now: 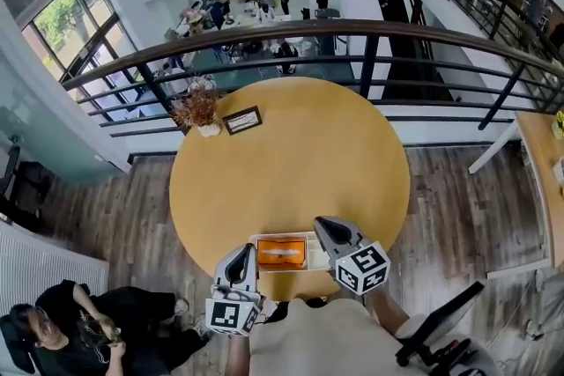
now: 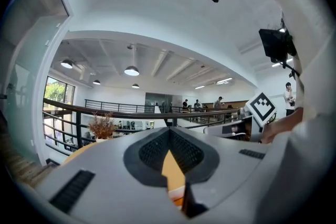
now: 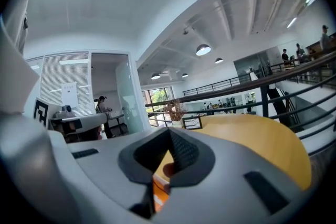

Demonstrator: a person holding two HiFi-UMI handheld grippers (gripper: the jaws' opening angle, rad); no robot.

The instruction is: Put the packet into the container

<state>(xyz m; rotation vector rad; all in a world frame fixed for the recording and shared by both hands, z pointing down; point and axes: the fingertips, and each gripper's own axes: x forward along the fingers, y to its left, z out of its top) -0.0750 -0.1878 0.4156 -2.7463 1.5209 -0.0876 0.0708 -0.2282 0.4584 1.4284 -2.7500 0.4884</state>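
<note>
Beside container (image 1: 315, 261), left tongs (image 1: 247, 249), right tongs (image 1: 320, 223), level, closed

Left gripper (image 1: 241, 254) and right gripper (image 1: 325, 227) both closed.

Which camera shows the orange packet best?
The head view: the whole orange packet lies in the container, seen from above. Each gripper view catches only an orange sliver of it past its jaws.

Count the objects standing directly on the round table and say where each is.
3. A dried plant at the far-left edge; a framed card just right of it; an open container at the near edge, holding an orange packet. The near edge is partly hidden.
</note>
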